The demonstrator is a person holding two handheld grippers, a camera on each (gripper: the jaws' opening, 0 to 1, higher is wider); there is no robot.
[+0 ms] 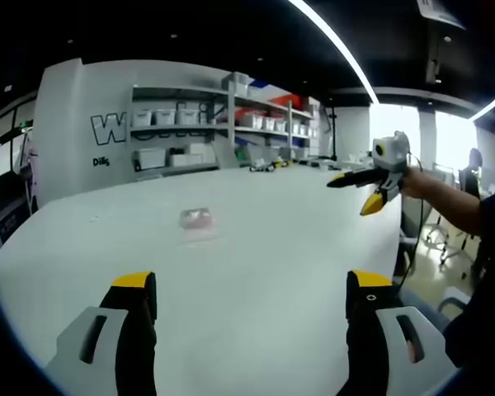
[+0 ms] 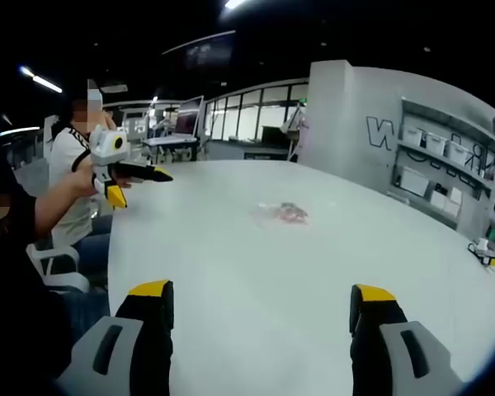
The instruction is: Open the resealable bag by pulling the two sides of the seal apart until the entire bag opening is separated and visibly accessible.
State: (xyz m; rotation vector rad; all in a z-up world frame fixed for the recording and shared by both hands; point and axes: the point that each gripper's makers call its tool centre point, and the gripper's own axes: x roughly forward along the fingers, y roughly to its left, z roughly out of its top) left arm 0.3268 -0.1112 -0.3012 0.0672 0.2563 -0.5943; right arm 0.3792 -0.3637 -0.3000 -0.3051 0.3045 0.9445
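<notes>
A small clear resealable bag (image 1: pixel 198 219) with something pinkish inside lies flat on the white table (image 1: pixel 297 247), well ahead of my left gripper (image 1: pixel 252 287). That gripper is open, its yellow-tipped jaws wide apart with nothing between them. In the left gripper view my right gripper (image 1: pixel 349 196) hovers at the right above the table, held by a hand, also open. The right gripper view shows the bag (image 2: pixel 287 213) ahead of the open, empty right gripper (image 2: pixel 261 293), and the left gripper (image 2: pixel 144 190) hanging open at the left over the table edge.
Shelves with white bins (image 1: pixel 190 124) stand against the wall beyond the table. Small items (image 1: pixel 268 165) sit at its far edge. Office chairs (image 1: pixel 445 239) stand on the right. A seated person in a white shirt (image 2: pixel 66 157) is near the table's left edge.
</notes>
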